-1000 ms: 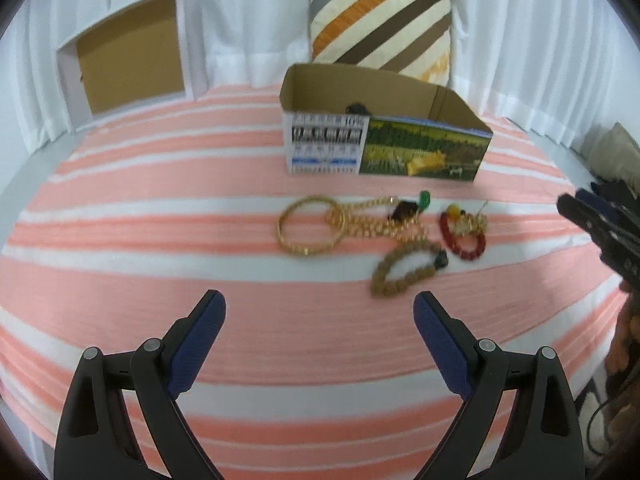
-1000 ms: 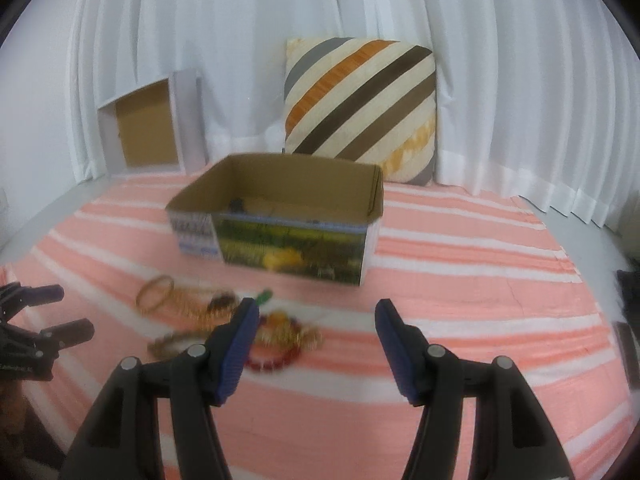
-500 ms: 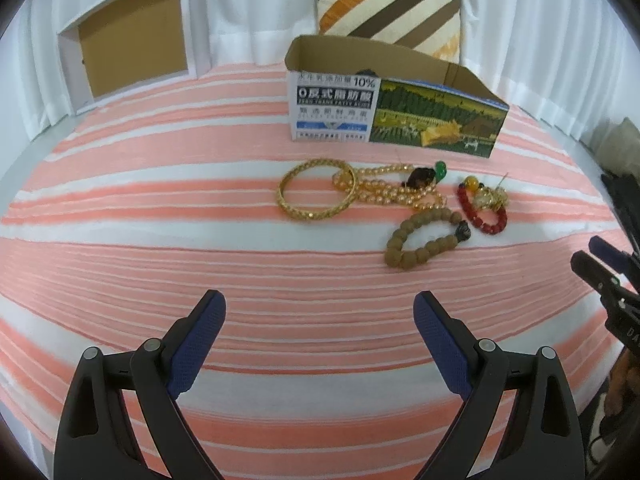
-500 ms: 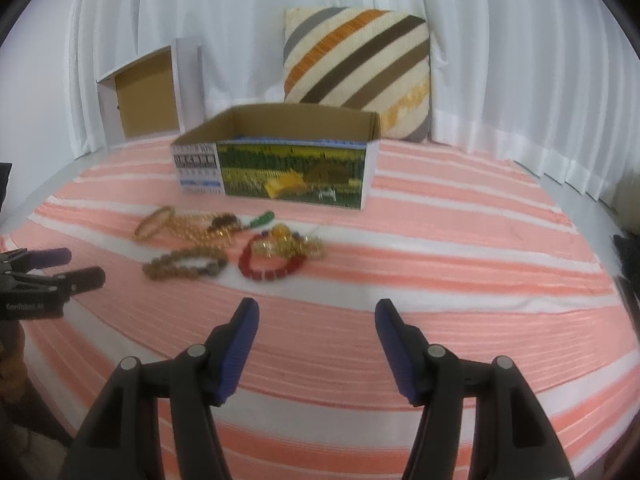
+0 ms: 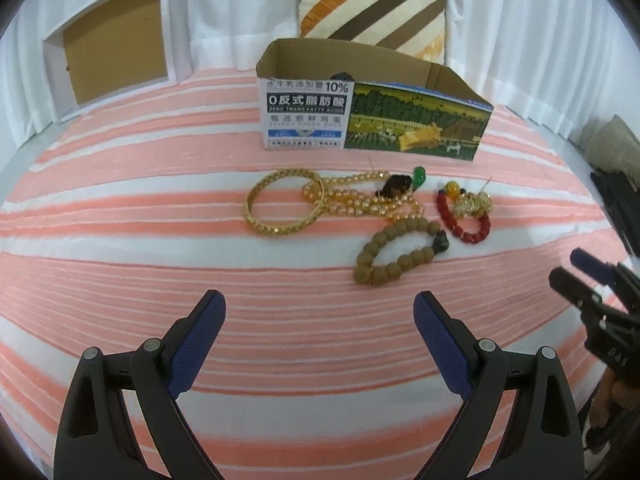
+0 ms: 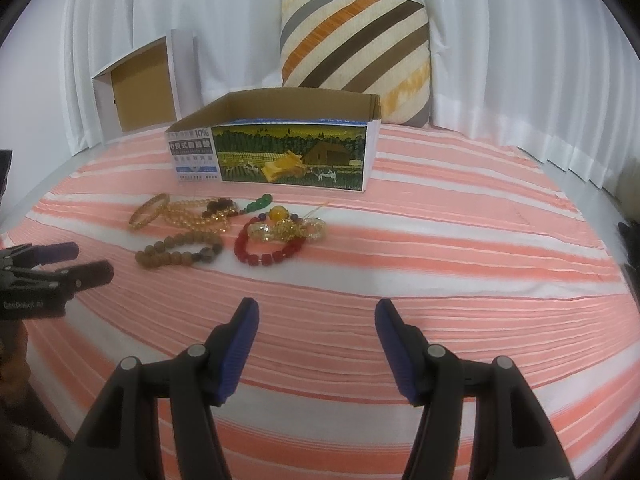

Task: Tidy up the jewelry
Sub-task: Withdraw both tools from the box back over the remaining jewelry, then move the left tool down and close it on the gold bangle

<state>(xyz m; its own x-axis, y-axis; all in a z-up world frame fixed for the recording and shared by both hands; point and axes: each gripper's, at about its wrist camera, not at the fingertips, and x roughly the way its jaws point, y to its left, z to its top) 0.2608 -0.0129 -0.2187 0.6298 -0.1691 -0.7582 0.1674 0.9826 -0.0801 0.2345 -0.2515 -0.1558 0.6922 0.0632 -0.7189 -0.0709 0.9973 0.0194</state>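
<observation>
Jewelry lies in a heap on the pink-and-white striped cloth (image 5: 120,280): a gold bangle (image 5: 285,206), a golden bead string (image 5: 360,200), a brown wooden bead bracelet (image 5: 396,254) and a red bead bracelet (image 5: 466,220) with gold trinkets. Behind the heap stands an open printed cardboard box (image 5: 372,120). My left gripper (image 5: 318,324) hovers open short of the heap with nothing between its fingers. My right gripper (image 6: 316,328) is open too, in front of the red bracelet (image 6: 272,246) and the brown bracelet (image 6: 180,252). The box (image 6: 280,152) shows beyond them.
A striped cushion (image 6: 356,52) leans on the white curtain behind the box. An upturned white box lid (image 5: 108,44) stands at the back left. Dark items (image 5: 616,184) lie at the cloth's right edge. Each gripper shows at the side of the other's view.
Both grippers have dropped lower and nearer the jewelry, which now looks larger in both views. Their jaws keep the same width. The jewelry and box have not moved.
</observation>
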